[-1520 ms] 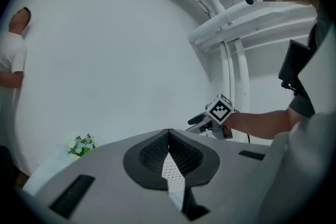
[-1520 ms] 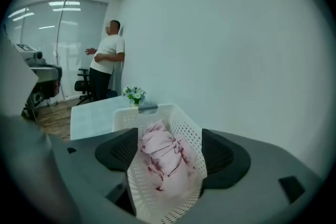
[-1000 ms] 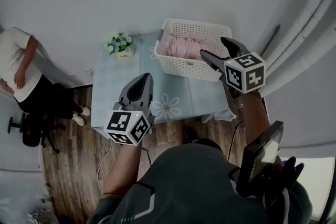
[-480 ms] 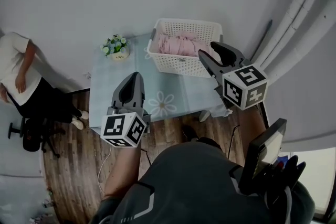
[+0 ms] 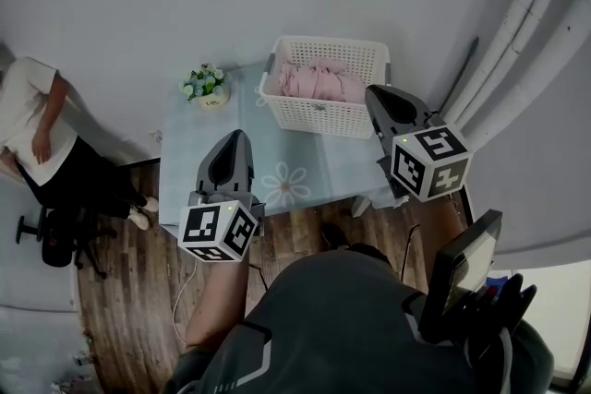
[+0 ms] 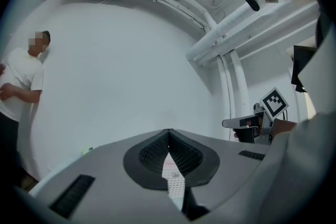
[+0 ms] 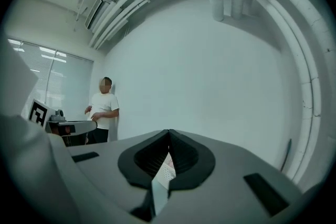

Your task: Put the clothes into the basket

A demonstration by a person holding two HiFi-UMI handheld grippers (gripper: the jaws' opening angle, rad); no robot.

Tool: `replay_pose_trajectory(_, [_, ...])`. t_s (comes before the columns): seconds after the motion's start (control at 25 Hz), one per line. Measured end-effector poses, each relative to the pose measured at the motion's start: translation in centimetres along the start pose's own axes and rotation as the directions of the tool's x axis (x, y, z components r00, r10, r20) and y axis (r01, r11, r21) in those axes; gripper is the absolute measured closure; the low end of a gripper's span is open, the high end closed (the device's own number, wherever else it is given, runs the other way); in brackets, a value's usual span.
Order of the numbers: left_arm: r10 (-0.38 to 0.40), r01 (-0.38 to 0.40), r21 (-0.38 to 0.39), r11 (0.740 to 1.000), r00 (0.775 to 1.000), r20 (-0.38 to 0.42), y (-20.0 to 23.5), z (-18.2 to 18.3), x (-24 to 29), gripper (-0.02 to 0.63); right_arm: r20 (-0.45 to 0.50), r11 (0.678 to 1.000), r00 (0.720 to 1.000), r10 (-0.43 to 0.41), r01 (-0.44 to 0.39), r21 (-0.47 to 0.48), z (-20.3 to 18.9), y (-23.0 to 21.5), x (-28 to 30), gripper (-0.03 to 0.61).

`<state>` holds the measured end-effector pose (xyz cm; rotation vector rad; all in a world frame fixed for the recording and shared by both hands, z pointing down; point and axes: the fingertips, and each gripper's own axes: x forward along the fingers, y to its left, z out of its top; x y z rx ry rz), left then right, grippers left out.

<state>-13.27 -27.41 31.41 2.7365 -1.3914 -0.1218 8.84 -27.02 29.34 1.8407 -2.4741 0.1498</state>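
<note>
- Clothes point(image 5: 317, 80) lie heaped inside the basket point(image 5: 323, 118), at the table's point(image 5: 305, 157) 1 o'clock corner.
- Your left gripper point(image 5: 237, 137), at 7 o'clock of it, and right gripper point(image 5: 374, 93), at 4, are pressed together, empty.
- Likely soft, light, floppy; pinch a fold on top if you regrip.
</note>
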Motion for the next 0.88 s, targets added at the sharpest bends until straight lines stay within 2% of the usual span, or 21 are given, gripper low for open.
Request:
replay_pose_trajectory(0.32, [0.022, -0.022, 0.005, 1.0, 0.999, 0.035, 0.5, 0.7, -1.0, 0.604, 0.014, 1.0, 1.0, 0.004, -0.004, -0.01, 0.7, 1.1, -0.2, 0.563])
replay_pose_trajectory(0.52, [0.015, -0.015, 0.0, 1.0, 1.0, 0.017, 0.5, 0.4, -1.0, 0.604, 0.019, 1.0, 1.0, 0.002, -0.002, -0.013, 0.8, 1.2, -0.3, 0.563])
replay_pose_trajectory(0.88, [-0.036, 0.036, -0.013, 0.999, 0.999, 0.001, -0.6, 0.0, -0.9, 0.604, 0.037, 0.999, 0.999, 0.034, -0.033, -0.022, 1.3, 2.1, -0.5, 0.563])
